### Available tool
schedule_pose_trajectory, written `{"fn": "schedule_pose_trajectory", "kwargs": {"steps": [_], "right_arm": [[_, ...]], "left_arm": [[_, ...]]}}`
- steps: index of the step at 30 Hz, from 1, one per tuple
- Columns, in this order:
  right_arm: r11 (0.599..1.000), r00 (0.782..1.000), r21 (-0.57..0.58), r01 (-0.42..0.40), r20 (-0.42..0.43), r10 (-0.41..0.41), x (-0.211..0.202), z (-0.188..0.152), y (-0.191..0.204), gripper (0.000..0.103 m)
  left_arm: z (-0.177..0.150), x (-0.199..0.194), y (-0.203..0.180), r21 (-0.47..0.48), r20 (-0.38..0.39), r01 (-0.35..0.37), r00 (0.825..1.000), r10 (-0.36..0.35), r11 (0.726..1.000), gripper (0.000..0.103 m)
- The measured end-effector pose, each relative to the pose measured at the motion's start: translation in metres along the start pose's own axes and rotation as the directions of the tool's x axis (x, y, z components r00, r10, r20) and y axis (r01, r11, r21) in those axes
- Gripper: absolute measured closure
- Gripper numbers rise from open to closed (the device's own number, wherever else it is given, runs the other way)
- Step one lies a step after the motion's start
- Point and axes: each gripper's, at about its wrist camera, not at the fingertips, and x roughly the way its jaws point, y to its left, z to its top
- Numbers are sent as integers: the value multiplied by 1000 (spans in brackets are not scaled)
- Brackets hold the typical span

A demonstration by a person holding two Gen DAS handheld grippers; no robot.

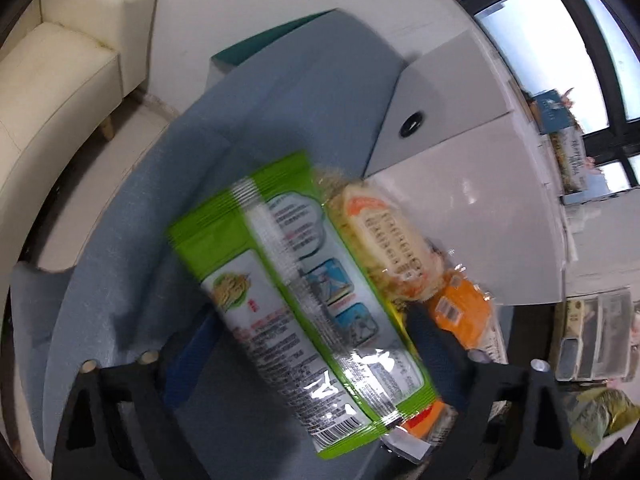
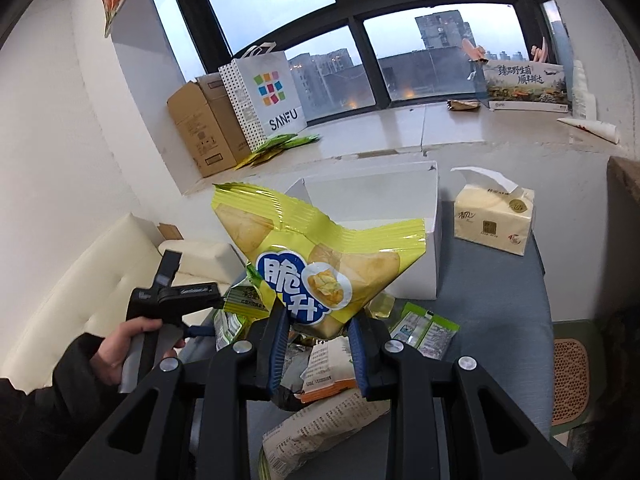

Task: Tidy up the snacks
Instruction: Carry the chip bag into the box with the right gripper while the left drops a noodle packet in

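R gripper (image 2: 320,336) tilts down a bit, fingers pinch shiny yellow chip bag (image 2: 316,256). L gripper (image 1: 316,344) points steeply down, fingers wide around green noodle packet (image 1: 296,300).

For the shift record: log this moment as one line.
task: organize snacks | right gripper: shut on yellow chip bag, lifted before white box | left gripper: open around green packet | pile unsorted

We read "SANFU" under a grid of coloured squares on the white paper bag (image 2: 266,96) on the sill. The yellow chip bag (image 2: 316,256) carries the large white characters "脆升" on a blue patch. The long box (image 2: 526,86) by the window shows "臻品野生菌" and "顺丰鲜达". Print on the green packet (image 1: 296,304), the tissue pack (image 2: 494,218) and the other wrappers is too blurred to read.
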Motion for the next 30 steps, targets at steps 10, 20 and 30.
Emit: {"fn": "schedule_pose_trajectory", "kwargs": {"steps": [10, 20, 30], "right_arm": [[1000, 1000, -2, -7, -6, 7, 2, -7, 5, 73], [999, 999, -11, 30, -28, -30, 38, 39, 4, 73], [983, 976, 28, 184, -122, -179, 135, 133, -35, 73]], "left_arm": [[-44, -41, 2, 200, 135, 78, 985, -106, 977, 35], [-40, -135, -89, 577, 346, 28, 897, -275, 816, 35], [59, -79, -227, 737, 327, -139, 930, -169, 661, 34]]}}
